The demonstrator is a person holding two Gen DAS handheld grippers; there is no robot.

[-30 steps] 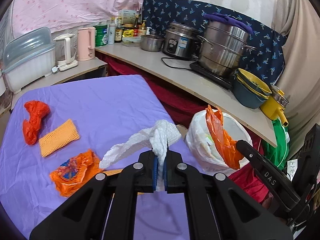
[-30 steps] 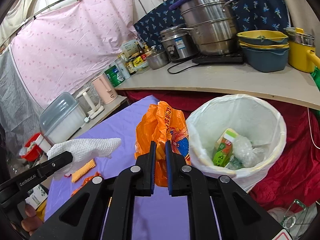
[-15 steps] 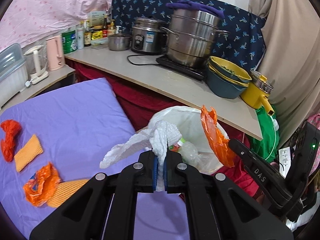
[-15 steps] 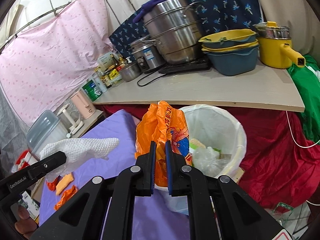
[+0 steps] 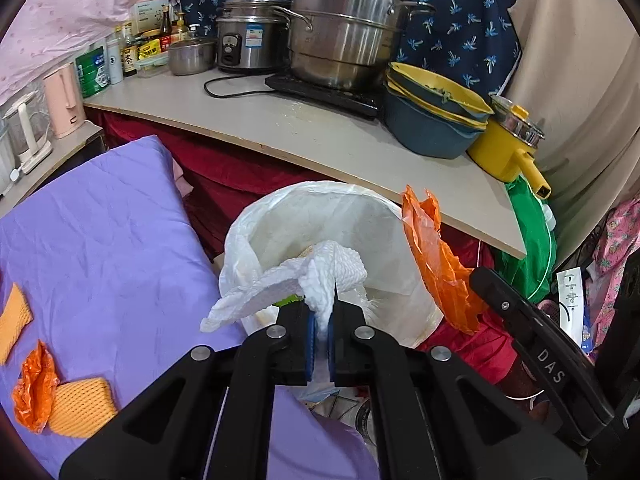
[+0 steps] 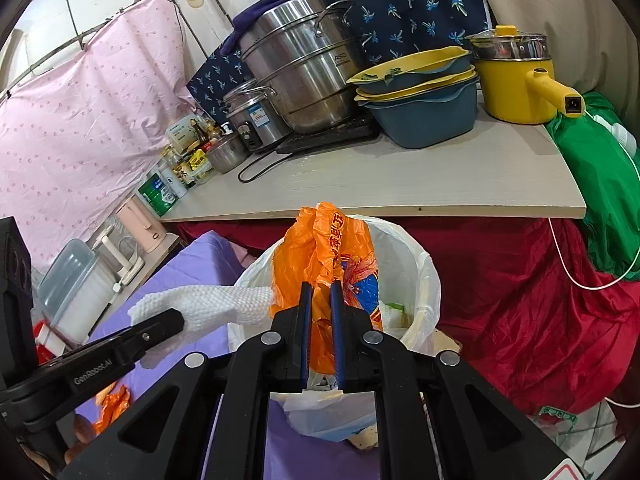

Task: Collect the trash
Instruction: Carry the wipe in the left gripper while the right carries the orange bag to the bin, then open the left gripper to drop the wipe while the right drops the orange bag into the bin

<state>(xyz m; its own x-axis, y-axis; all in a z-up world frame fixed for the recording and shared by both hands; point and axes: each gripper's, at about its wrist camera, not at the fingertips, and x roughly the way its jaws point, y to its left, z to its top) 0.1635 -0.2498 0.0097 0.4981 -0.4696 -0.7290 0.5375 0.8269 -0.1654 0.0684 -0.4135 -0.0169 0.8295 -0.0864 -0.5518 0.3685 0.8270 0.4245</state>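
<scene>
Left wrist view: my left gripper (image 5: 321, 338) pinches a crumpled white paper towel (image 5: 296, 284) over the white-lined trash bin (image 5: 394, 292); my right gripper (image 6: 321, 334) clamps a crinkled orange plastic bag (image 6: 332, 256).

We read "DAS" in white on the black arm of the right gripper (image 5: 550, 364) in the left wrist view, and "GenRobot.AI" on the arm of the left gripper (image 6: 102, 366) in the right wrist view. The steel steamer pot (image 6: 304, 60) on the counter carries "ASD". Bottle labels are too small to read.
</scene>
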